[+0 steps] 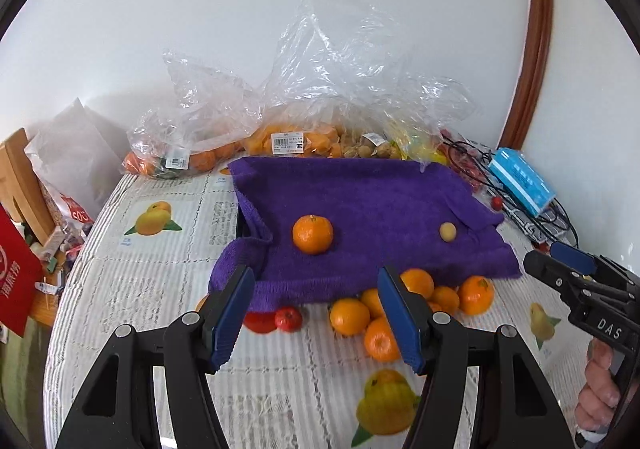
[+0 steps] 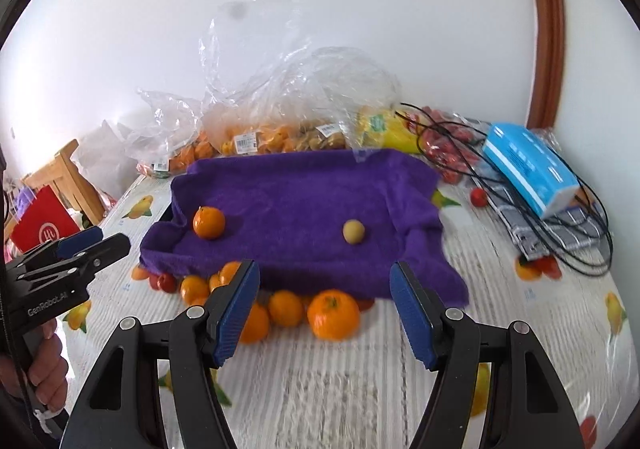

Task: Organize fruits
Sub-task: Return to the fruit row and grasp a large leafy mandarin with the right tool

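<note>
A purple towel (image 1: 360,205) lines a tray on the table; it also shows in the right wrist view (image 2: 296,201). On it lie one orange (image 1: 312,233) (image 2: 209,223) at the left and a small pale yellow fruit (image 1: 447,231) (image 2: 353,231) at the right. Several loose oranges (image 1: 416,301) (image 2: 333,313) and a small red fruit (image 1: 288,319) lie on the tablecloth in front of the towel. My left gripper (image 1: 316,313) is open and empty above the front fruit pile. My right gripper (image 2: 324,309) is open and empty over the oranges.
Clear plastic bags of fruit (image 1: 288,137) stand behind the towel against the wall. A blue box (image 2: 528,165) with black cables lies at the right. A wooden chair (image 2: 64,177) and a red bag (image 1: 16,277) are off the table's left edge.
</note>
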`<state>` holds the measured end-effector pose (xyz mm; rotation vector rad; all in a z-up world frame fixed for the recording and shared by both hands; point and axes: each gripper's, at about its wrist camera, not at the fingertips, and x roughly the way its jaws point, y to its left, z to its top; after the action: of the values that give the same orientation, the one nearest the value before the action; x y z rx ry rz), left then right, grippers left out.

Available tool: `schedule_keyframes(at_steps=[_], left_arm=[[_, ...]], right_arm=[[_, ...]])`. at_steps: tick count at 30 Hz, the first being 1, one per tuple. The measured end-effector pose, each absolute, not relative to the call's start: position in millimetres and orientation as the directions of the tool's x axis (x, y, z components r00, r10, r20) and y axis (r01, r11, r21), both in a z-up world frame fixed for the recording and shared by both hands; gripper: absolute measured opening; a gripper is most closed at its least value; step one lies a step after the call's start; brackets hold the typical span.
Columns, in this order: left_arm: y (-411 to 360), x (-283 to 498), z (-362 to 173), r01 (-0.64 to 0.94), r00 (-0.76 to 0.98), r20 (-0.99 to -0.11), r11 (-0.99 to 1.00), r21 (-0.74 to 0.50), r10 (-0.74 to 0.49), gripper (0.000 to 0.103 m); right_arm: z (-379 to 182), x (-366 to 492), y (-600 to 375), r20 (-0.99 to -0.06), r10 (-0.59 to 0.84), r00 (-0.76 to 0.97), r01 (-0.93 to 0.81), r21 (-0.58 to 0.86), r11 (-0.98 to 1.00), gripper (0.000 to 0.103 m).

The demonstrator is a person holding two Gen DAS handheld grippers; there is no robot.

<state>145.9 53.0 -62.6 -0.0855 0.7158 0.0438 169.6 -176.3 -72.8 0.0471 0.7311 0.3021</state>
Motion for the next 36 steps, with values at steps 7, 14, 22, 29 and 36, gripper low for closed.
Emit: schedule_keyframes(at_steps=[7,14,22,29,36], left_arm=[[55,121,-60,-0.081,0.754,-0.657,0.994,-0.075,0.012,0.062],[71,109,-69,-0.125,0.735,-0.677,0.988,-0.088,0.033,0.063],[98,107,-93,-0.176,0.697,-0.717,0.974,-0.145,0.019,0.067],[108,114,-112,-0.179,0.674,-0.739,0.970,-0.163,0.000,0.069],[110,128,-128,-0.177,0.648,-0.762,0.969,-0.173,-0.017,0.070]], right_arm=[[-71,145,-184,-0.660,0.275,0.699,-0.255,0.129,0.958,0.067],[-82,139,-188,-0.675,0.265,0.688,-0.238,0.135,0.962,0.067],[-108,145,-181,-0.692,0.239,0.681,-0.239,0.098,0.966,0.051],[-129,165,-165,-0.713,0.235,0.661,-0.258,0.078,0.963,0.050],[-155,190,-162,-0.749,0.219,0.625,-0.241,0.082,0.967,0.050]])
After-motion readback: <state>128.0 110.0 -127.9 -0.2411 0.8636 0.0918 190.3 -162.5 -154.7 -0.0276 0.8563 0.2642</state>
